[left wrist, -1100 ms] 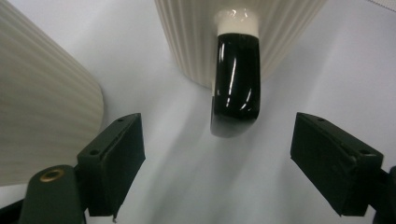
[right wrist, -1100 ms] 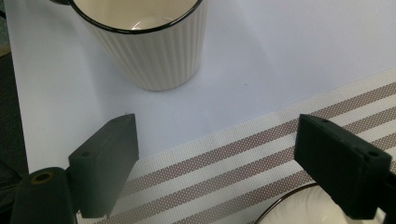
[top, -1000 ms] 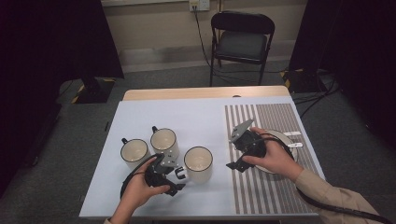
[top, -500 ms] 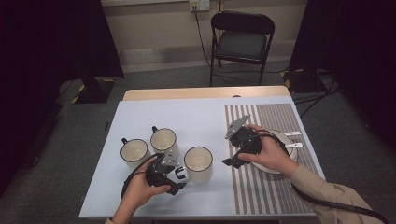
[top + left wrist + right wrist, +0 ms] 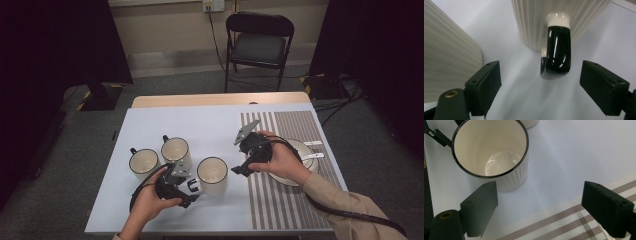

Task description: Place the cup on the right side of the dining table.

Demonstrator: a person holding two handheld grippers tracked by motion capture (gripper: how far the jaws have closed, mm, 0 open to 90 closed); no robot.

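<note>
Between frames, the right gripper has shifted left from above the plate toward the mugs, while the left gripper has kept its place beside the near mug.

High view: three cream ribbed mugs with dark rims stand upright on the pale bench. The left mug and middle mug sit close together; the near mug stands to their right, just left of the striped mat. The white plate lies on the mat, partly hidden by the right hand. The left hand holds its gripper low, at the near mug's left side. A folding chair stands beyond the bench.

Left gripper view: fingers stand wide apart, holding nothing. The black handle of the near mug lies between them, nearer the right-hand one, touching neither. Another mug's ribbed wall shows at left.

Right gripper view: fingers are spread wide and empty, above the mat's edge. The near mug stands ahead and to the left, empty inside.
</note>
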